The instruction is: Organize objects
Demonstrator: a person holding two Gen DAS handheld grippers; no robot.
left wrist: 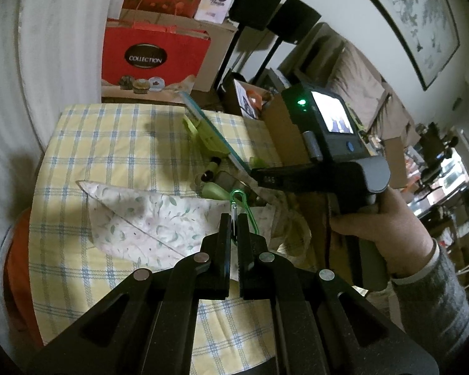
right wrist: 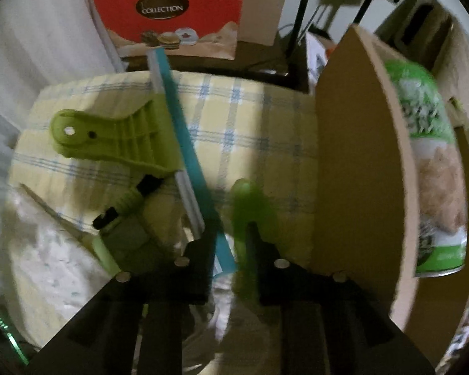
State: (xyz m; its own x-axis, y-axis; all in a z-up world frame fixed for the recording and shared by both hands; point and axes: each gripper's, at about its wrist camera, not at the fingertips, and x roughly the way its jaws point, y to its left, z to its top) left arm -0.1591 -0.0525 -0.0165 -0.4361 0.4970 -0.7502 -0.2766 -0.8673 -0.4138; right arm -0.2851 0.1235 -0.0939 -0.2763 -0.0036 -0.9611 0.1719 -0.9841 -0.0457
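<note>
Left wrist view: my left gripper has its jaws pinched together on a green wire carabiner clip, which pokes out above the fingertips over a folded, leaf-patterned white cloth. All of it sits on a yellow-and-blue checked tablecloth. Across from me, a person's hand carries my right gripper, its body tipped steeply down towards the clutter.

From the right wrist view, my right gripper has its jaws parted a little around the lower end of a flat teal strip with a pale edge. The picture is smeared, so I judge the pads are no longer pressing on it. The strip leans across the table with a lime-green plastic clamp on its upper part. A blurred green plastic piece lies just beside the right finger, and a brown cardboard panel stands close on that side.

My worry is the strip. With the clamp's weight high on it, a loose grip could let it tip or slide into the small green items below. The carabiner is thin wire and could twist out of the left jaws if I swing.
</note>
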